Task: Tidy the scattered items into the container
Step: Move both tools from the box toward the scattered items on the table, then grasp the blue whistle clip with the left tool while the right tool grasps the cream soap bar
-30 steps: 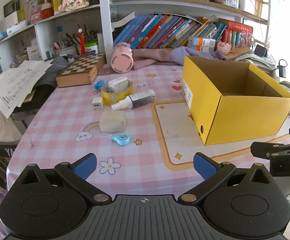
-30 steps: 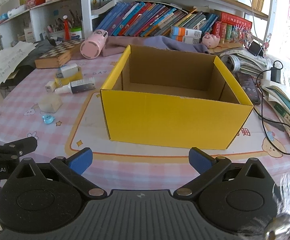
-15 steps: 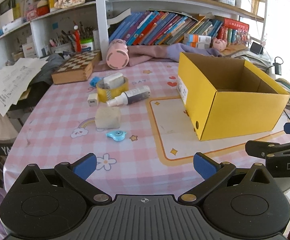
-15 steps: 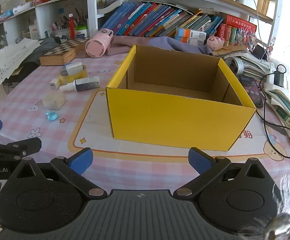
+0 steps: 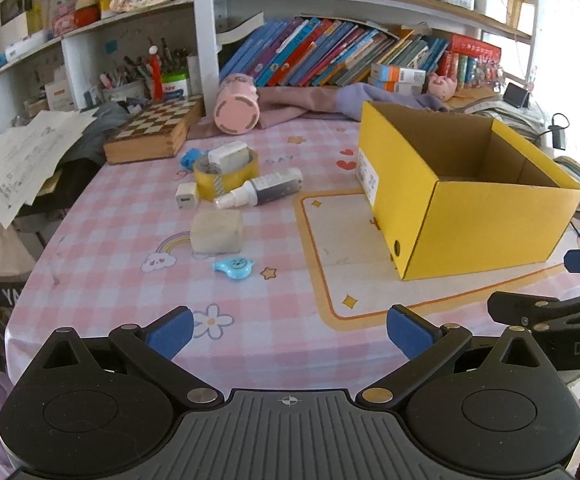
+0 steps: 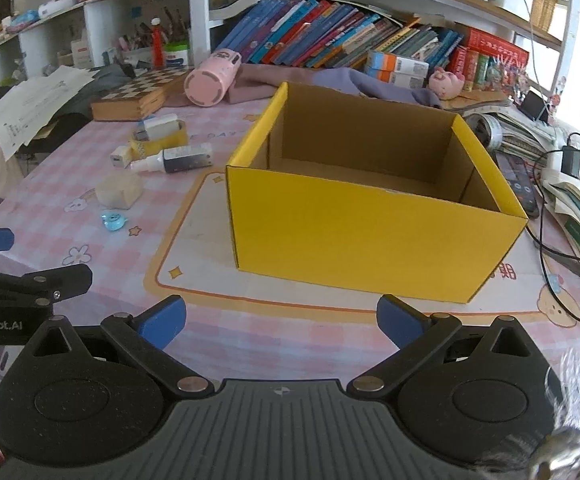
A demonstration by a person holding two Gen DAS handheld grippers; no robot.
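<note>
Both my grippers hover, nothing held.
My left gripper (image 5: 287,330) and right gripper (image 6: 281,318) have jaws spread wide; yellow box (image 6: 374,236) empty; spray bottle (image 5: 259,192) lies on table (image 5: 290,304).

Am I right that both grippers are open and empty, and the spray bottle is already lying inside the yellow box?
Not quite. The spray bottle lies on the tablecloth left of the yellow box, as the left wrist view shows. The left gripper and right gripper are indeed open and empty.

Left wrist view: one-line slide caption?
Open left tool faces scattered items beside the empty yellow box on a pink checked table.
</note>
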